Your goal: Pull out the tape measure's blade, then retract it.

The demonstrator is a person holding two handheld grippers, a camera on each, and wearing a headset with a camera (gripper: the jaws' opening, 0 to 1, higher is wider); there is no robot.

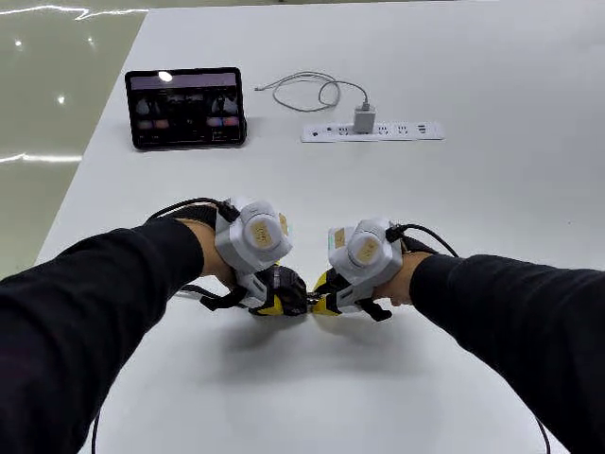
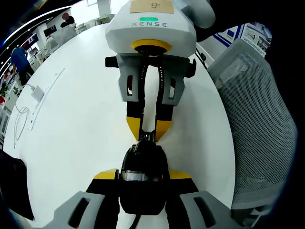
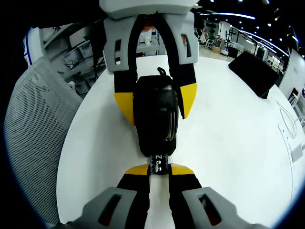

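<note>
White workbench (image 1: 473,76); glossy floor (image 1: 47,85) — grey mesh chair (image 2: 257,124).

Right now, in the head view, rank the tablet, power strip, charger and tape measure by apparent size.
Largest first: tablet, power strip, charger. The tape measure, nearer and partly hidden, can't be placed fairly.

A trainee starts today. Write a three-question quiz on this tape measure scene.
1. True or false: the left gripper is shut on the tape measure.
2. What is the right gripper shut on? A: the blade. B: a pen. C: a screw.
3. Fill in: in the head view, the tablet lies to the ___ of the power strip.
Key: 1 true; 2 A; 3 left.
</note>
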